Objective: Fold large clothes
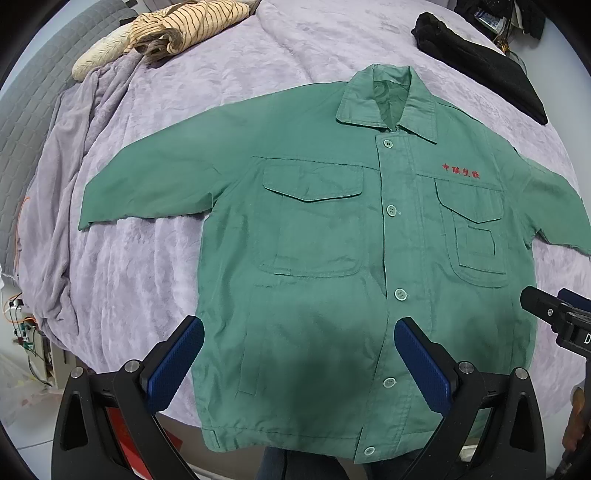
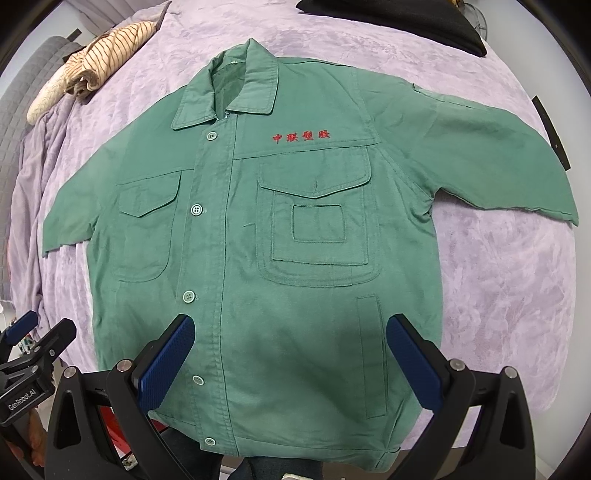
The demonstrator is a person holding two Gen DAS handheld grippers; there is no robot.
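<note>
A green buttoned work jacket (image 1: 325, 229) with red embroidered characters lies flat, front up, on the lilac bedspread (image 1: 155, 266), both sleeves spread out; it also shows in the right wrist view (image 2: 280, 236). My left gripper (image 1: 298, 328) is open and empty, held above the jacket's lower left part near the hem. My right gripper (image 2: 290, 326) is open and empty above the lower right part. Each gripper's tip shows at the edge of the other's view: the right gripper (image 1: 554, 314) and the left gripper (image 2: 33, 339).
A crumpled beige striped garment (image 1: 173, 29) lies at the far left of the bed, and a black garment (image 1: 480, 62) at the far right. A grey quilted headboard (image 1: 22, 122) borders the left side. The bed's near edge runs under the jacket hem.
</note>
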